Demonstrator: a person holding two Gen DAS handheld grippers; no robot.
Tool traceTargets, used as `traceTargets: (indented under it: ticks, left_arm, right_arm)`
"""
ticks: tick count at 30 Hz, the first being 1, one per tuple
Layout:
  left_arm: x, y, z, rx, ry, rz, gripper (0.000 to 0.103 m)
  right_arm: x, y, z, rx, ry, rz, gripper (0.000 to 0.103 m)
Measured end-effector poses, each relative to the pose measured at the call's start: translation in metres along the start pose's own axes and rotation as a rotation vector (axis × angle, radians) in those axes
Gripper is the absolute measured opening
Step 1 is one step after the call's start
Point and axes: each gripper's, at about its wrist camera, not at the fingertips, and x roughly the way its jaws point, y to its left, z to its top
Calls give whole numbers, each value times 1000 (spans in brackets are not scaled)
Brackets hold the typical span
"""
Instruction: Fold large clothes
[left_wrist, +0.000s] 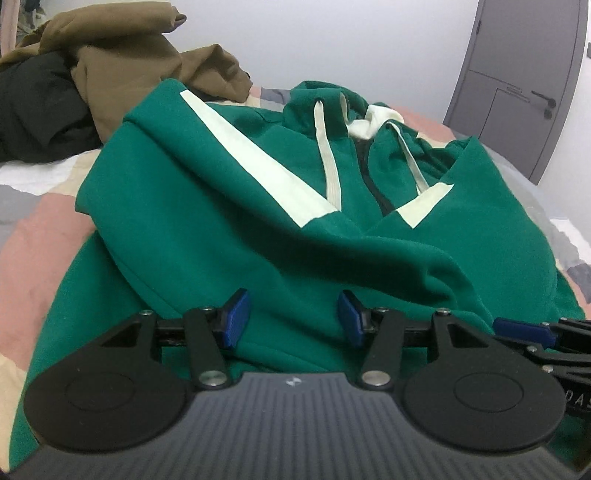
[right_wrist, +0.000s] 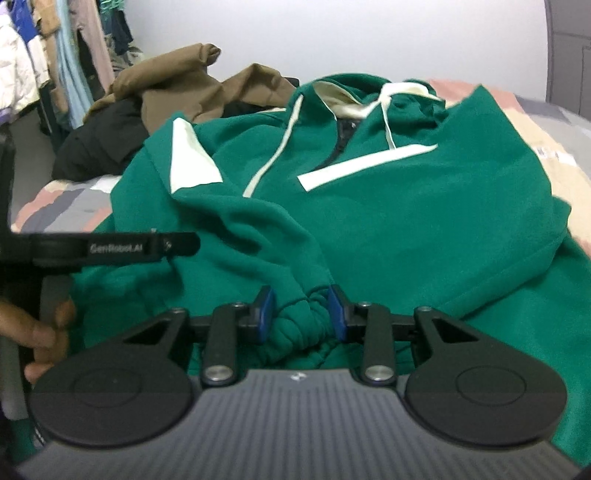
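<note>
Right gripper (right_wrist: 301, 314) closes around the green hoodie's (right_wrist: 369, 221) ribbed cuff (right_wrist: 295, 325) at lower centre; left gripper (left_wrist: 291, 319) hovers open above it; bare bed (left_wrist: 37, 236) at frame left.

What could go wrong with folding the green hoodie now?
1. The right gripper has only the bunched cuff between its blue pads, so pulling might drag just the sleeve and spoil the fold.
2. The left gripper is open over the green hoodie and holds nothing, so that side could sag.
3. The loose drawstrings could get tucked crookedly inside. The brown clothes lie close behind and might get bumped.
</note>
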Motion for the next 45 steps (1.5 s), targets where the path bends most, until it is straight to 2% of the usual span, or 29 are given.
traceTargets:
  ticks: [1,3,7,11,13,15,18,24,27,31,35,40,41,42,43,45]
  left_arm:
    - [-2,0,1,-5,0,-2,59]
    - [-5,-1,5,4,18,-54,69]
    - [-30,-1,16,-17,-17,-127,70]
    - [-47,0,45,-89,-57,-185,71]
    - [-45,-1,64,-99,-60,-195,71]
    - [-38,0,86,-120,-71,-190,71]
    - [-12,2,123,-119,-72,-168,72]
    - [79,26,204,-224,-75,-140,72]
    - [141,37,238,-236,-83,-124,72]
    - [225,55,275,-267,-75,-123,72]
    - [288,62,295,-272,-42,-179,72]
    - [337,56,304,-283,6,-220,70]
    - [342,54,303,-277,8,-237,63]
    - [344,49,302,-259,9,-235,48]
    - [346,44,302,-237,18,-215,40]
    - [346,40,302,-228,33,-217,9]
  right_arm:
    - [1,-3,0,12,0,6,36]
    - [-1,-5,2,47,0,6,36]
    - [-25,-2,11,72,-47,7,37]
    - [-52,-10,23,130,-107,6,38]
    - [-59,-19,35,169,-130,18,43]
    - [-61,-29,54,196,-170,11,60]
    - [-51,-50,86,244,-199,14,66]
    - [26,-103,172,268,-205,-26,66]
    - [85,-130,218,238,-205,-81,66]
    - [171,-178,268,319,-193,-132,65]
    - [243,-215,288,351,-133,-211,66]
    - [307,-240,288,396,-12,-149,66]
    - [313,-239,287,385,-13,-151,66]
    - [317,-237,286,370,-17,-147,65]
    - [320,-235,285,355,-22,-144,61]
    - [317,-227,285,313,-38,-161,29]
